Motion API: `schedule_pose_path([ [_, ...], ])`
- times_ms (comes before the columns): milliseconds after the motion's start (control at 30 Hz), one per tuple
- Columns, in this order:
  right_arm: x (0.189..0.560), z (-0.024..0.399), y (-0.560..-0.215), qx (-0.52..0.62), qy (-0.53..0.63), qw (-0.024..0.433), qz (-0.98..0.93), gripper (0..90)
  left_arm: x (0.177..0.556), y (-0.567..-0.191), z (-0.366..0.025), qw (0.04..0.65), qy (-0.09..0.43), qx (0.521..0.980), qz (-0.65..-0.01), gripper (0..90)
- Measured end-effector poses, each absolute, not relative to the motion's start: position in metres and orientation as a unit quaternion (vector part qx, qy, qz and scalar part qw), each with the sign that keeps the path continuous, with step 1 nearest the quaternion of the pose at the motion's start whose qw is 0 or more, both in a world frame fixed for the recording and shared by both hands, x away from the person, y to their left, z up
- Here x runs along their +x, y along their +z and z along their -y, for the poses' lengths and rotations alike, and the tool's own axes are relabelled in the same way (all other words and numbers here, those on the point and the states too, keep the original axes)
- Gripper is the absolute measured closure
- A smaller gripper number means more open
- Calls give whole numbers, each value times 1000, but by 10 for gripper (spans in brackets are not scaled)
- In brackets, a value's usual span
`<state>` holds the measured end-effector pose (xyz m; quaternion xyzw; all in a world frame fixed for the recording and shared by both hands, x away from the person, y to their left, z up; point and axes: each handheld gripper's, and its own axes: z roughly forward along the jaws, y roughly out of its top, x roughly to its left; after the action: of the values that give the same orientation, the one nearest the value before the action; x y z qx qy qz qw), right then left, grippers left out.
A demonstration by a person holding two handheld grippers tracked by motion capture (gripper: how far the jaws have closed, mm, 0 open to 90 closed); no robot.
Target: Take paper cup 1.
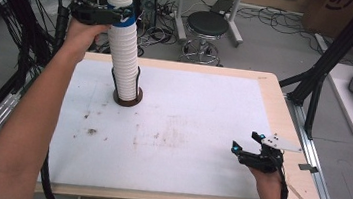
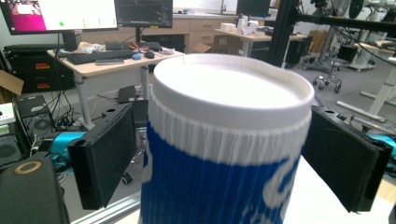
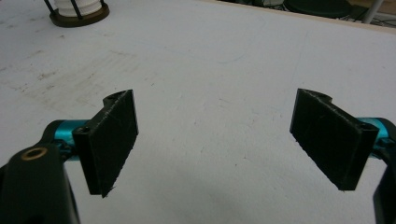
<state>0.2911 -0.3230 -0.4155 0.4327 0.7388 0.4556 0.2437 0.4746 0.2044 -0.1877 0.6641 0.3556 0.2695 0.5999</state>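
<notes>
Blue-banded and white-rimmed, the top cup (image 2: pixel 229 140) sits at the head of a tall stack of cups (image 1: pixel 123 58) that stands in a dark round holder (image 1: pixel 127 98) at the far left of the worktop (image 1: pixel 171 129). The left gripper (image 1: pixel 105 13) is raised to that top cup, its jaws wide on either side of the ribbed wall just under the rim; in the left gripper view a gap shows between each pad and the cup, so nothing is clamped yet.

The step in hand looks like taking the top cup off the stack. To do it well, centre the cup between the jaws so both pads meet it together, and close on the blue band below the rim rather than on the rim itself, which would likely slip. Squeeze gently: a thin paper wall will probably buckle. Lift straight up along the stack's axis; a sideways pull could tip the whole column, which looks top-heavy and is only braced low down by the holder's thin uprights.

The right gripper (image 1: pixel 249 150) rests low at the near right, well apart from the stack, jaws spread wide over bare worktop and holding nothing. It could steady the lower cups if two come away together
</notes>
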Motion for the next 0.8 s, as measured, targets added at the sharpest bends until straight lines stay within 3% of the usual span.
schedule_pose_path([
  [133, 291, 324, -415, 432, 456, 245, -738, 154, 477, -189, -203, 601, 264, 662, -362, 247],
  [467, 291, 322, -415, 431, 456, 244, -740, 154, 474, -182, -205, 607, 269, 656, -360, 262],
  [800, 291, 321, -415, 430, 457, 243, -740, 154, 464, -150, -205, 624, 287, 644, -337, 268],
])
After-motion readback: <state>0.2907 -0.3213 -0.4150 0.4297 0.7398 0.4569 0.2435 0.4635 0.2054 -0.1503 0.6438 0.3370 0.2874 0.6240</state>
